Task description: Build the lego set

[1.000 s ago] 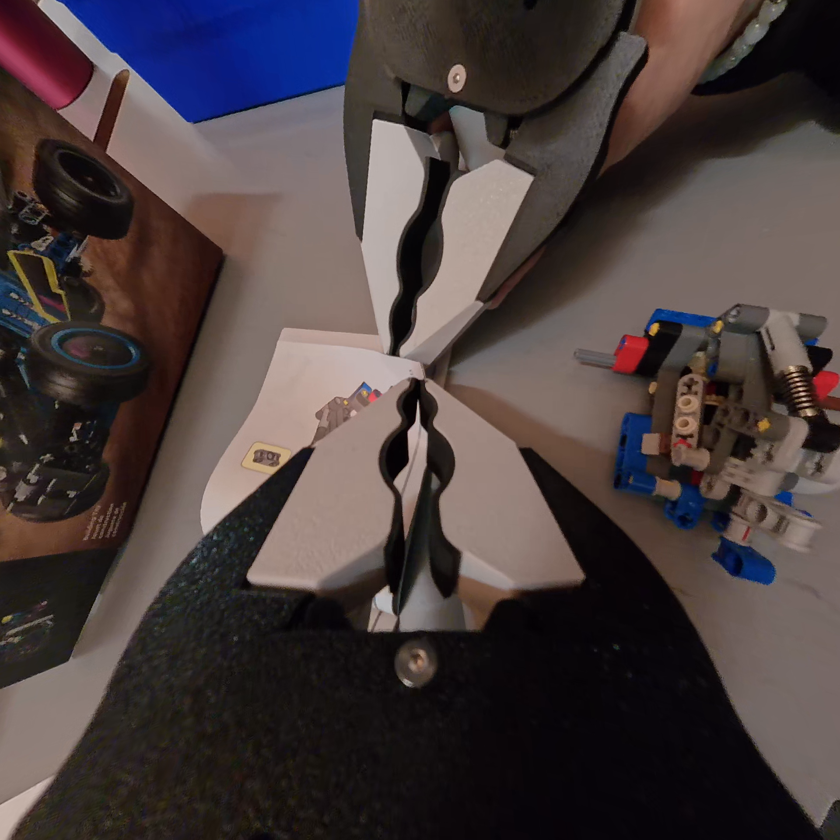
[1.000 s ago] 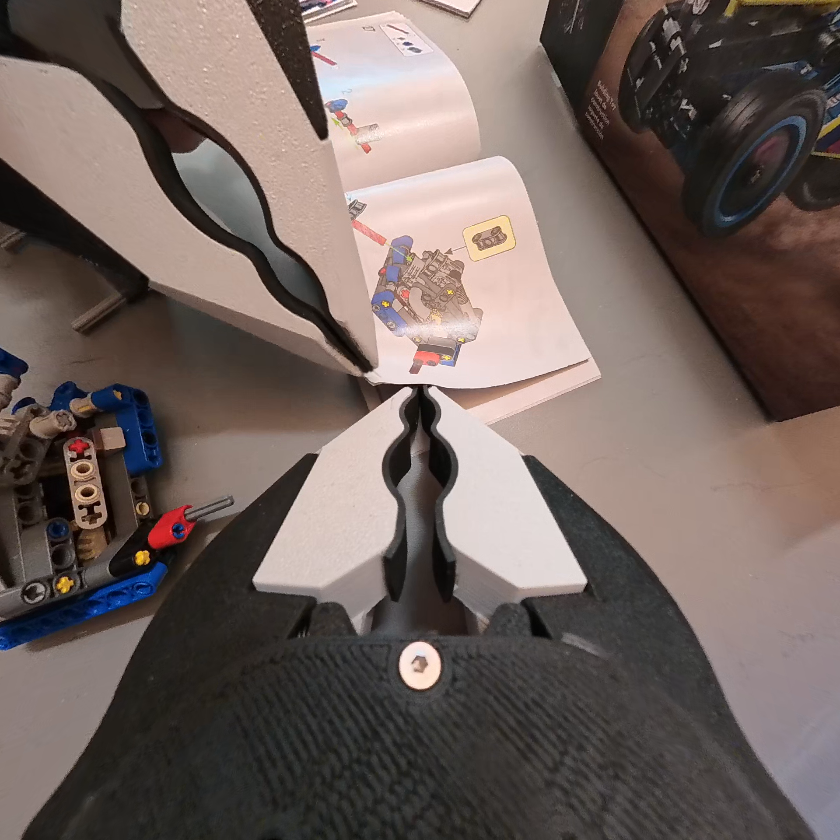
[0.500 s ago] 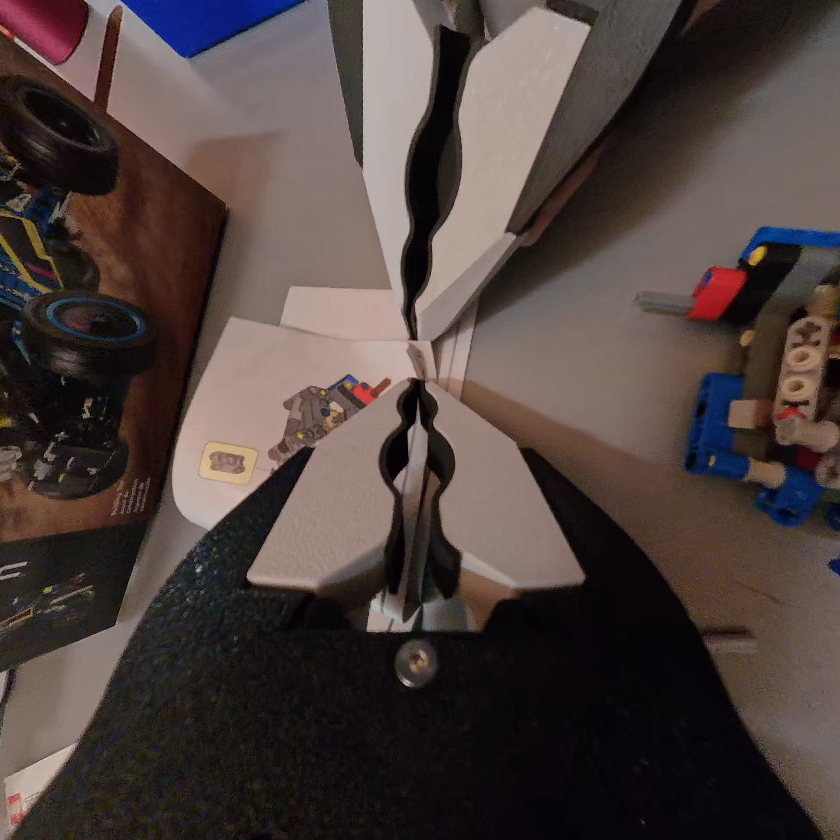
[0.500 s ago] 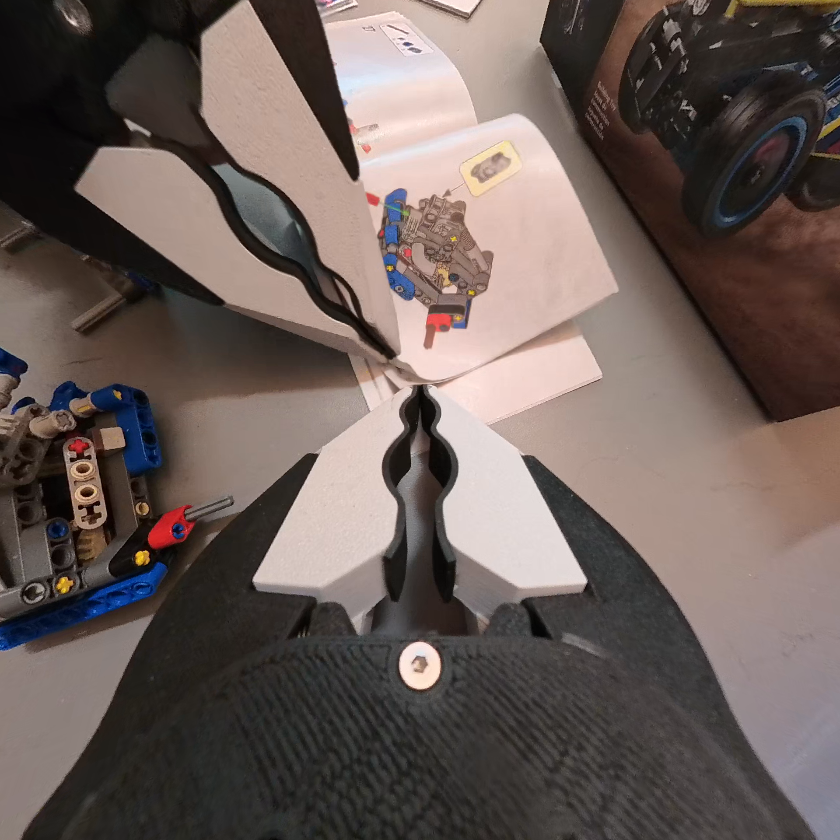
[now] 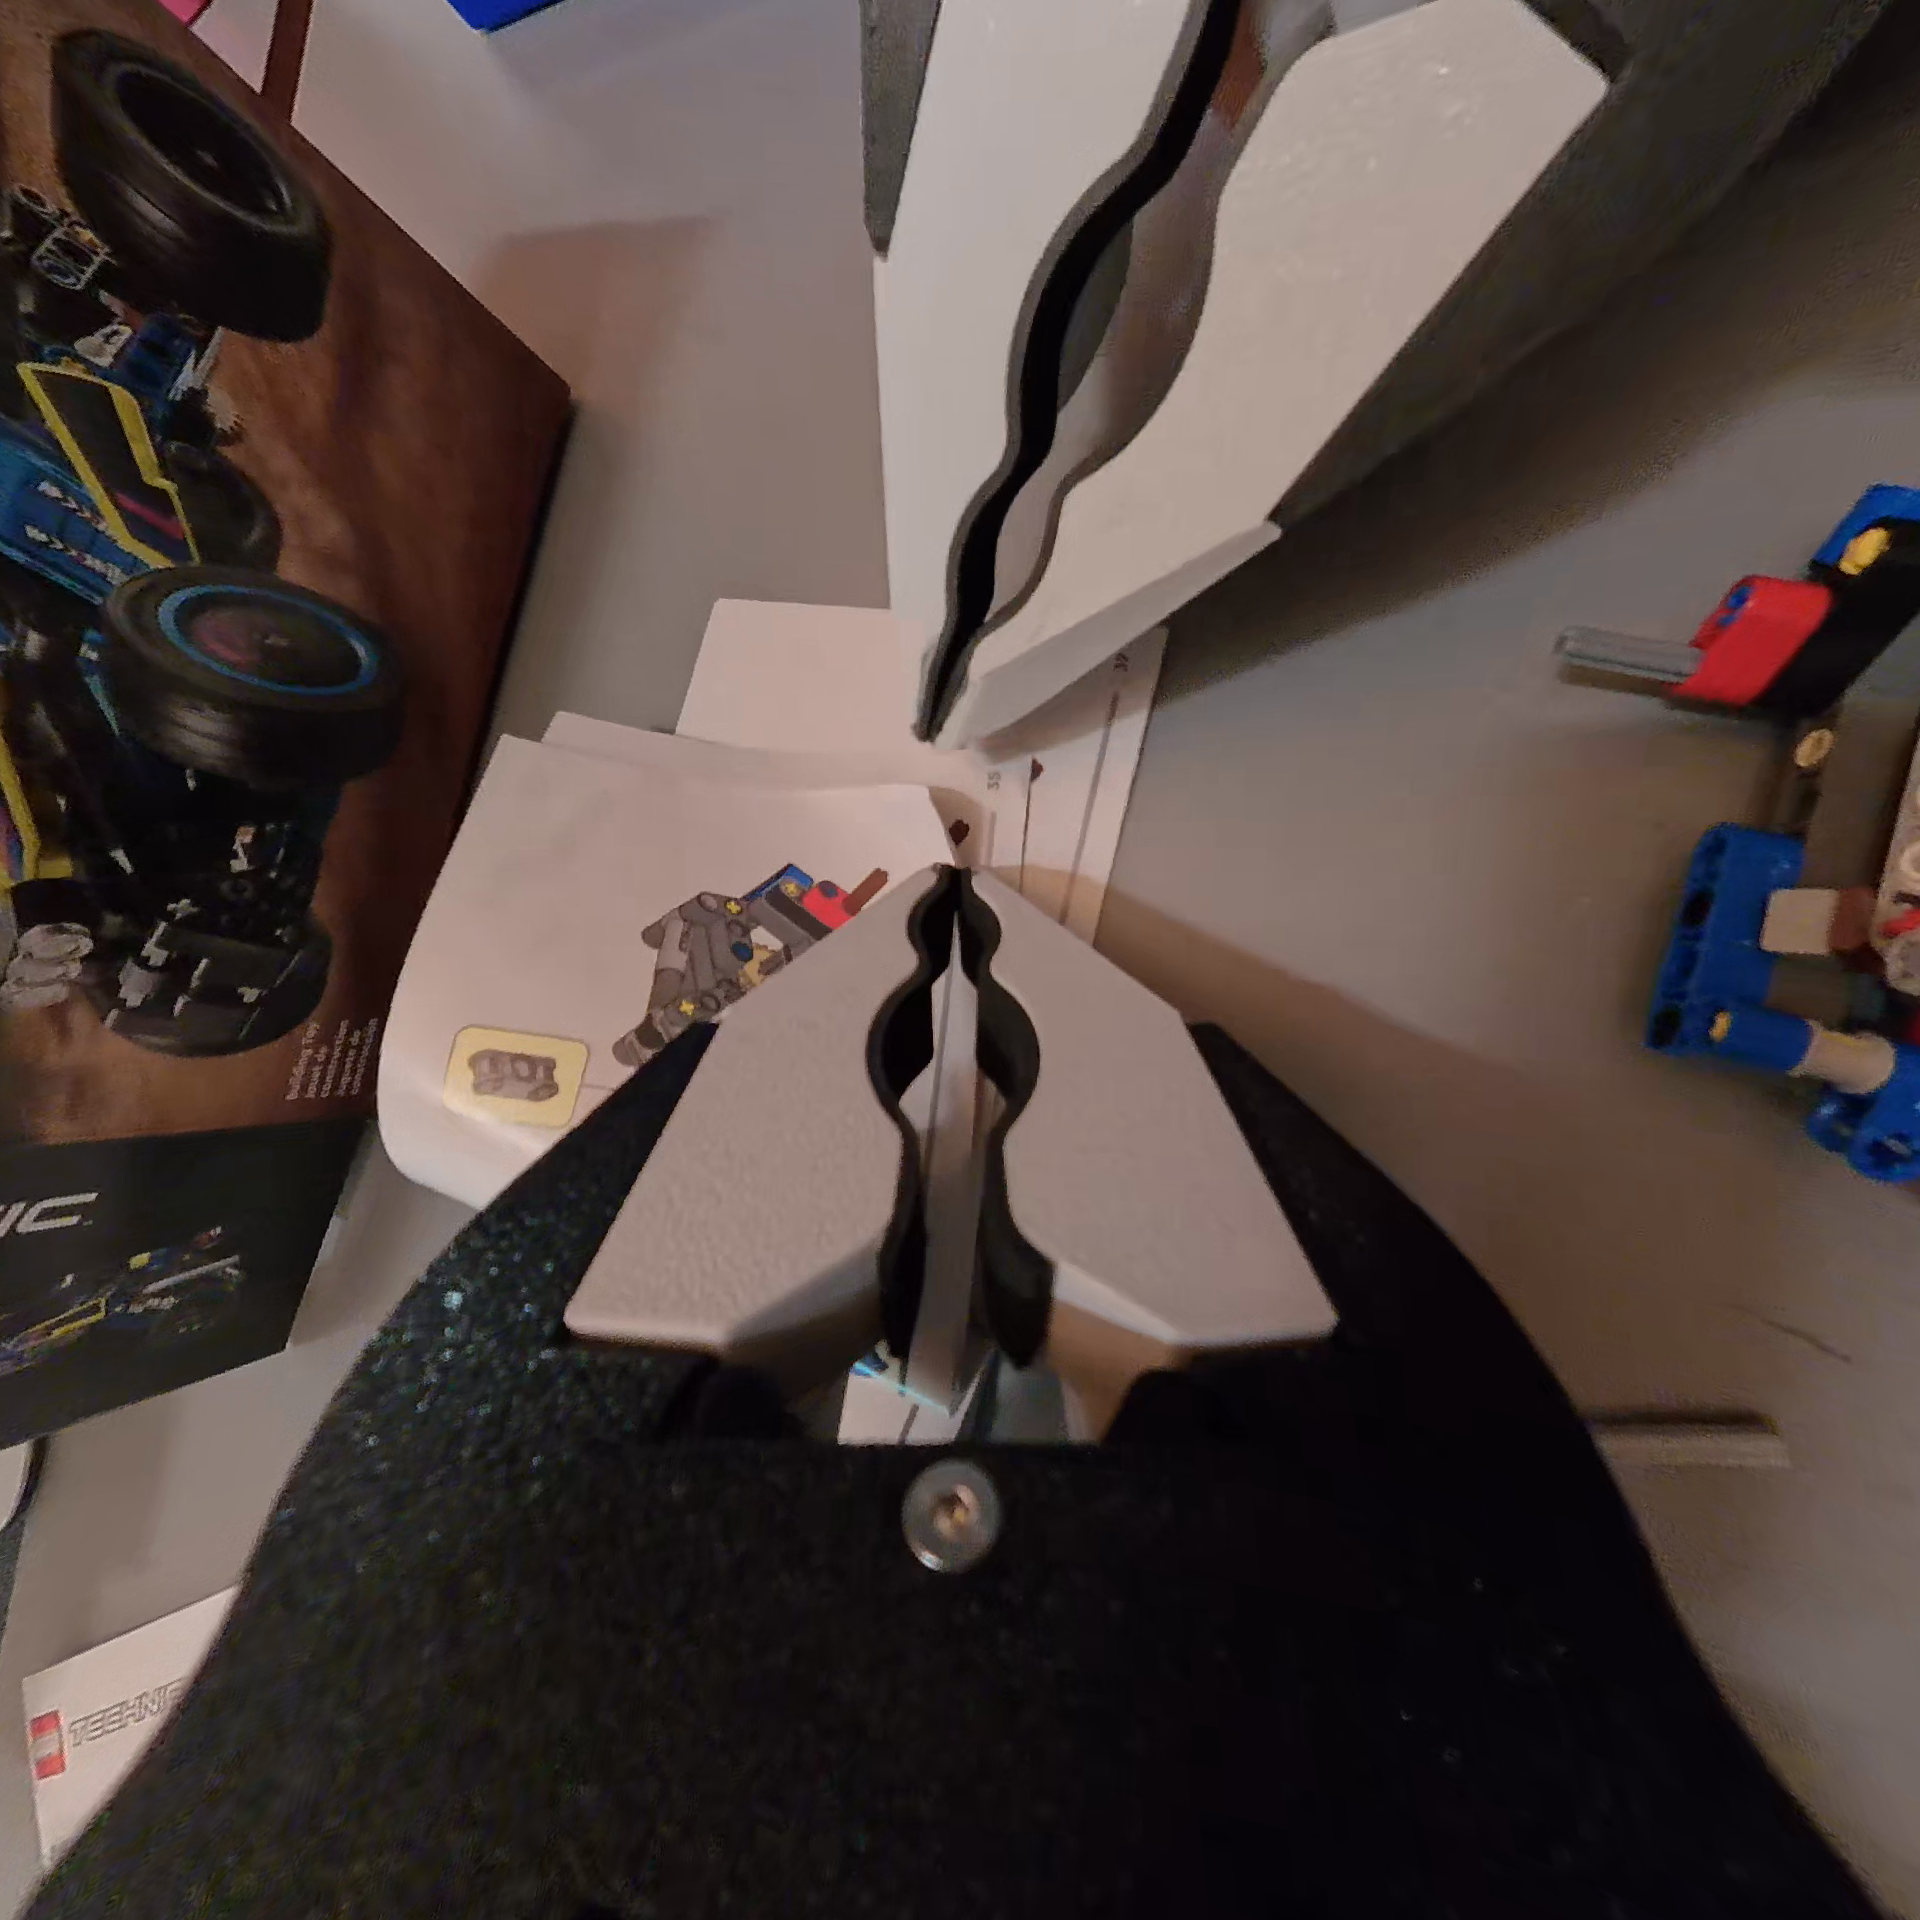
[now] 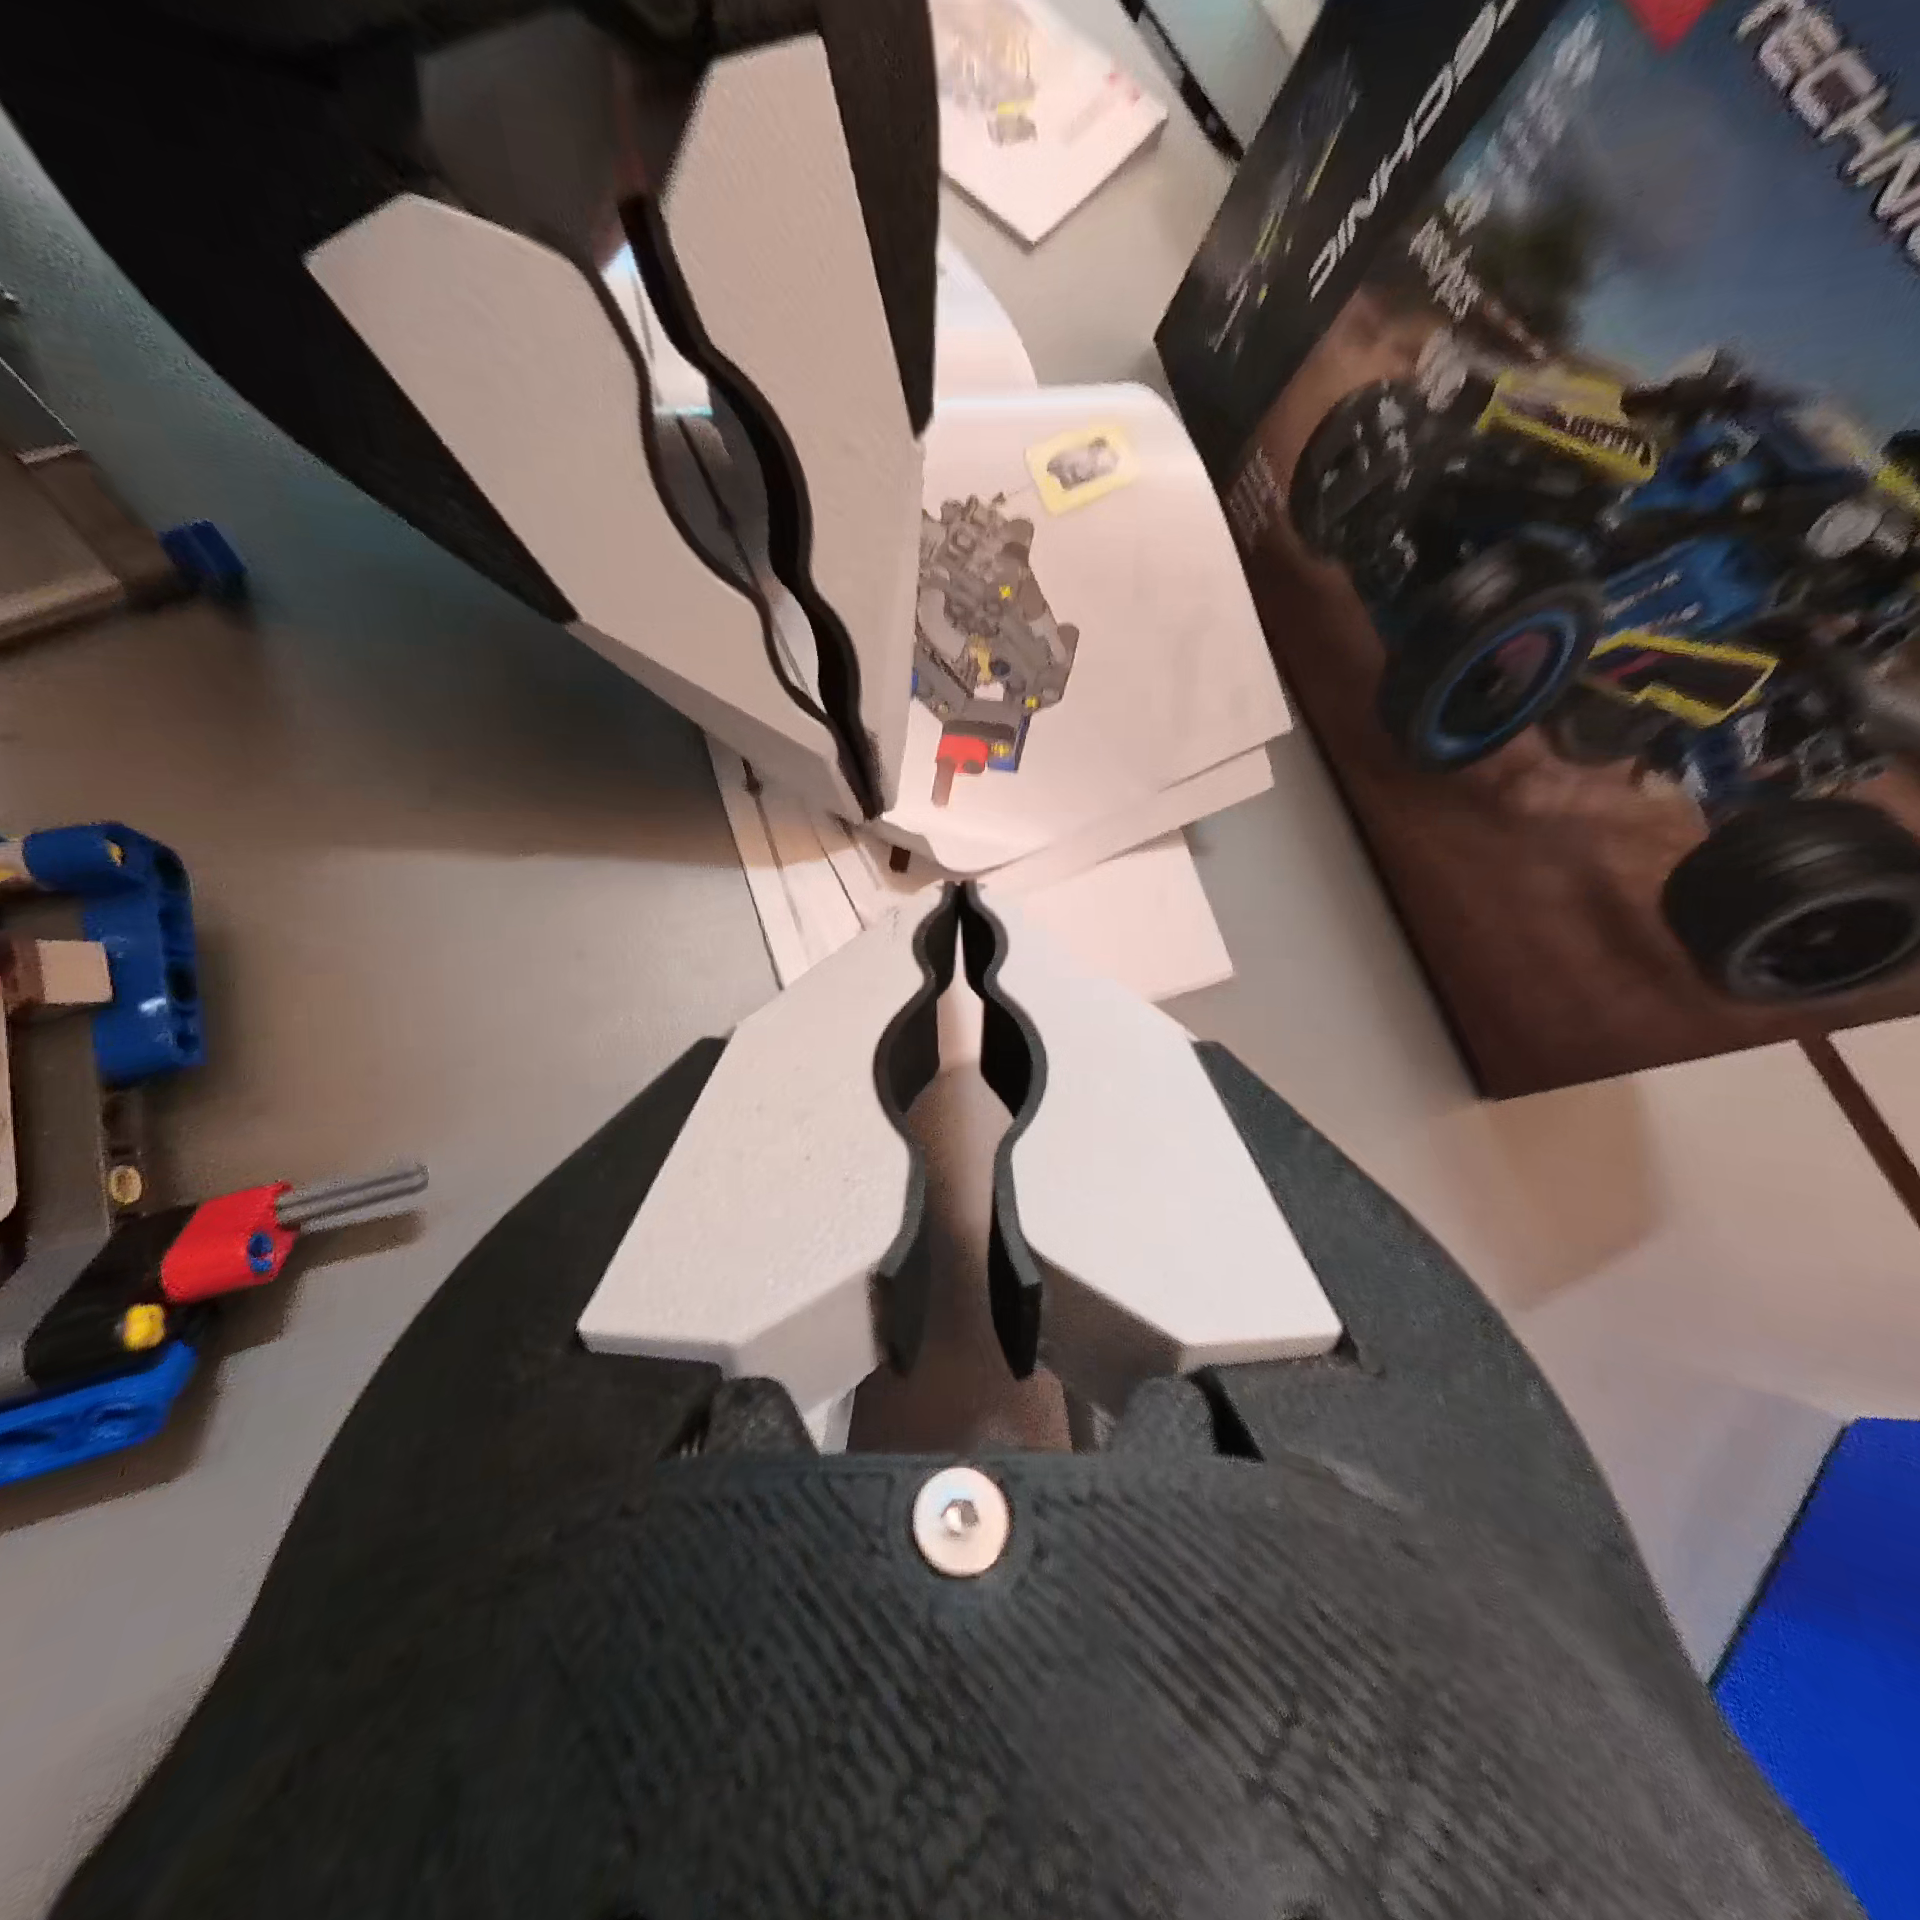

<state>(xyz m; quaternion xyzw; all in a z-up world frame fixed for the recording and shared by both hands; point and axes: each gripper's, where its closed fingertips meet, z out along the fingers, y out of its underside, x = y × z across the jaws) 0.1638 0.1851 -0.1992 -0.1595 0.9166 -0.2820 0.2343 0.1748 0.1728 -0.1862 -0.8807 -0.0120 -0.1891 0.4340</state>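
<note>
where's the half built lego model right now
The half-built lego model lies on the grey table at the left wrist view's right edge, and at the right wrist view's left edge, apart from the instruction booklet.

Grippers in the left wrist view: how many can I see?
2. The left gripper fills the lower middle, shut on a booklet page; the right gripper hangs at the top, jaws shut.

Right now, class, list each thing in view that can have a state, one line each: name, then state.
Left claw: shut on a page of the instruction booklet.
Right claw: shut, tip at the booklet's corner; whether it pinches paper cannot be told.
Instruction booklet: open, pages lifted and curled.
Lego model: partly built, lying on the table.
Set box: lying flat; open or sealed cannot be told.
</note>
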